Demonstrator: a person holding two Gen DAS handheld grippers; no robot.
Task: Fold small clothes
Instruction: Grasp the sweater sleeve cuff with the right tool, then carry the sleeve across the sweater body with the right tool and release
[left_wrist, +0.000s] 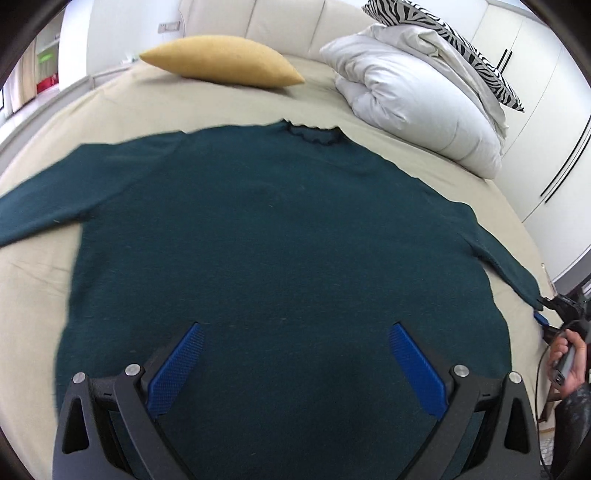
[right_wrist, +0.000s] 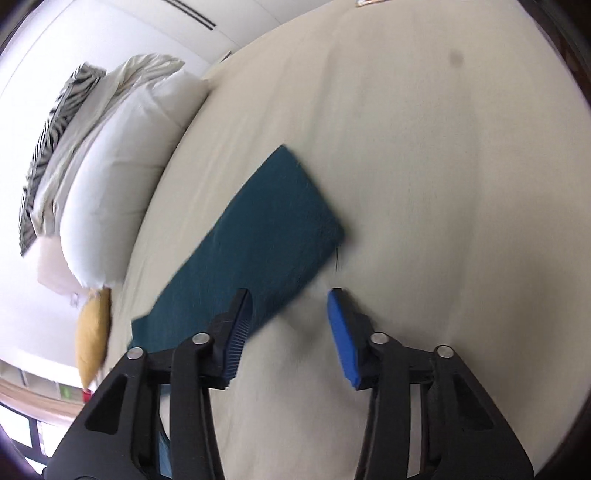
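**Sweater spread flat, sleeve next to be taken**

While the dark green sweater (left_wrist: 280, 236) lies face-up and spread on the beige bedsheet (left_wrist: 44, 288), I go over it from left to right. Its far-left sleeve (left_wrist: 40, 206) stretches out flat toward the edge of the bed. Above the collar, well apart from the knit, sits a mustard cushion (left_wrist: 221, 66), and further right a folded white duvet (left_wrist: 413, 110) with a zebra-print pillow (left_wrist: 461, 44) on top. My left gripper (left_wrist: 295, 343) hangs over the lower body of the sweater with its blue pads spread wide and nothing between them. At the far right the other sleeve (right_wrist: 251, 240) runs down toward my right hand (left_wrist: 565, 358).

In the right wrist view that sleeve lies flat and slanted, its cuff end pointing away from me. My right gripper (right_wrist: 291, 306) is part-way open; one pad sits over the sleeve's near edge, the other over bare sheet, and I judge that nothing is pinched yet.

The knit looks soft, light and limp, with enough nap not to slip. It will sag and drag wherever it is unsupported. I judge the cuff or the sleeve's edge the best hold, pinching both layers, so the sleeve can be laid across the body.
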